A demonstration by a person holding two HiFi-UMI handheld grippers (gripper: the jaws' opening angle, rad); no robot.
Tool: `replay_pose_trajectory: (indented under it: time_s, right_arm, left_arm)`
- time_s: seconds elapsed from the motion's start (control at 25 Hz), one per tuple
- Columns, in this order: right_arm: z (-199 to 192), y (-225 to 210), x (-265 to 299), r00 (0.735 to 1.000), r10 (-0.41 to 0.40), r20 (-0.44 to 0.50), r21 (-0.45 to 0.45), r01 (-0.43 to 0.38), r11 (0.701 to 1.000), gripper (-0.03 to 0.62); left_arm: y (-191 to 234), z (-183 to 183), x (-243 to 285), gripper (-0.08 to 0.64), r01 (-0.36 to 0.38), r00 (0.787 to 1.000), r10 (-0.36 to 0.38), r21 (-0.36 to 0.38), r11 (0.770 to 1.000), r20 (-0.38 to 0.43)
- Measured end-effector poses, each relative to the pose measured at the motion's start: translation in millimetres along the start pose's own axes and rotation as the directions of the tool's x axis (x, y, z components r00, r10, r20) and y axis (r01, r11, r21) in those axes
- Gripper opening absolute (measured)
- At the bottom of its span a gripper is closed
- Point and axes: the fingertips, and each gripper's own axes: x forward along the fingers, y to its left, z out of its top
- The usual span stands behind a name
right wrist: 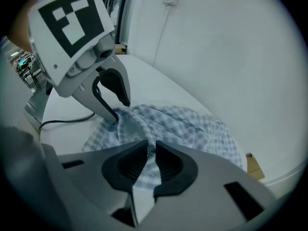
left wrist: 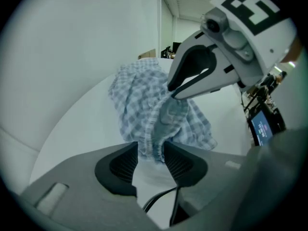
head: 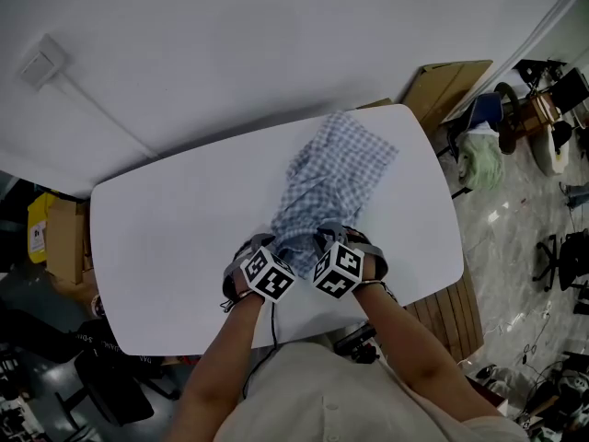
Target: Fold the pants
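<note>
We see the blue-and-white checked cotton pants lying crumpled on the white rounded-corner table. They stretch from the far right part of the top back toward the near edge, where both tools meet them. The right gripper has its jaws nearly together, pinched on the gathered waistband edge of the pants. The cloth rises out from between the pads and a fold hangs below them. The left gripper sits just beside it (the two marker cubes almost touch in the head view). Its jaws stand apart, with a bunched bit of the same edge lying between the ribbed pads, and we do not see them squeezing it. In the left gripper view the right gripper's tips hold the cloth a little off the table, so the edge sags down between the two tools. The rest of the pants rests loose and wrinkled on the tabletop. A thin black cable trails across the table near the left gripper.
</note>
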Motion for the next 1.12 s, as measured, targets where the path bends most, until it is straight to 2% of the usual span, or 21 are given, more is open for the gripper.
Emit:
replay_pose_trajectory:
  time_s: [0.08, 0.12, 0.16, 0.2, 0.28, 0.44, 0.64, 0.76, 0.84, 0.92, 0.96, 1.04, 1.12]
  right_arm:
    - [5.2, -0.7, -6.7, 1.000, 0.003, 0.024, 0.042, -0.004, 0.999, 0.038]
    - [9.1, -0.3, -11.8, 0.999, 0.009, 0.042, 0.072, -0.012, 0.997, 0.037]
    - [13.1, 1.3, -17.6, 0.998, 0.017, 0.063, 0.106, -0.024, 0.994, 0.035]
    - [17.0, 4.3, -23.5, 0.996, 0.028, 0.086, 0.142, -0.040, 0.989, 0.035]
    - [23.7, 14.6, -34.8, 0.990, 0.059, 0.132, 0.209, -0.086, 0.974, 0.035]
    - [32.0, 46.3, -43.4, 0.976, 0.135, 0.173, 0.267, -0.178, 0.947, 0.035]
    - [36.7, 94.6, -32.6, 0.960, 0.235, 0.149, 0.247, -0.266, 0.932, 0.035]
    - [44.5, 117.2, -26.8, 0.948, 0.276, 0.159, 0.229, -0.308, 0.924, 0.036]
    - [45.4, 128.8, -17.4, 0.940, 0.299, 0.166, 0.253, -0.334, 0.908, 0.037]
    - [45.1, 135.5, -12.3, 0.935, 0.307, 0.180, 0.268, -0.347, 0.899, 0.047]
    - [46.2, 137.0, -12.9, 0.932, 0.306, 0.195, 0.267, -0.351, 0.897, 0.068]
    - [47.7, 140.4, -16.8, 0.921, 0.320, 0.224, 0.267, -0.374, 0.888, 0.159]
    - [44.7, 142.5, -23.7, 0.913, 0.337, 0.231, 0.268, -0.393, 0.880, 0.193]
  left_arm:
    - [6.8, 1.5, -1.0, 0.165, -0.027, 1.000, 0.028, -0.069, 0.997, 0.014]
    - [10.5, 2.9, -4.8, 0.129, -0.029, 0.999, 0.034, -0.131, 0.991, 0.042]
    - [14.3, 4.3, -10.3, 0.082, -0.021, 0.996, 0.039, -0.208, 0.978, 0.083]
    - [17.6, 5.1, -16.8, 0.067, -0.002, 0.990, 0.042, -0.288, 0.958, 0.132]
    - [22.0, 3.9, -30.2, 0.063, 0.057, 0.973, 0.043, -0.420, 0.906, 0.225]
    - [24.3, -13.3, -44.8, 0.063, 0.165, 0.947, 0.029, -0.563, 0.810, 0.319]
    - [24.9, -48.9, -44.3, 0.063, 0.240, 0.936, 0.037, -0.709, 0.663, 0.351]
    - [26.7, -68.9, -41.1, 0.063, 0.252, 0.936, 0.051, -0.765, 0.593, 0.348]
    - [31.1, -82.1, -39.2, 0.063, 0.249, 0.939, 0.064, -0.794, 0.554, 0.339]
    - [34.8, -92.8, -39.0, 0.063, 0.237, 0.942, 0.079, -0.814, 0.531, 0.326]
    - [36.4, -96.5, -40.1, 0.063, 0.231, 0.943, 0.084, -0.817, 0.529, 0.322]
    - [37.9, -100.9, -44.8, 0.063, 0.233, 0.942, 0.083, -0.813, 0.534, 0.325]
    - [35.7, -102.6, -51.9, 0.063, 0.252, 0.936, 0.077, -0.809, 0.532, 0.342]
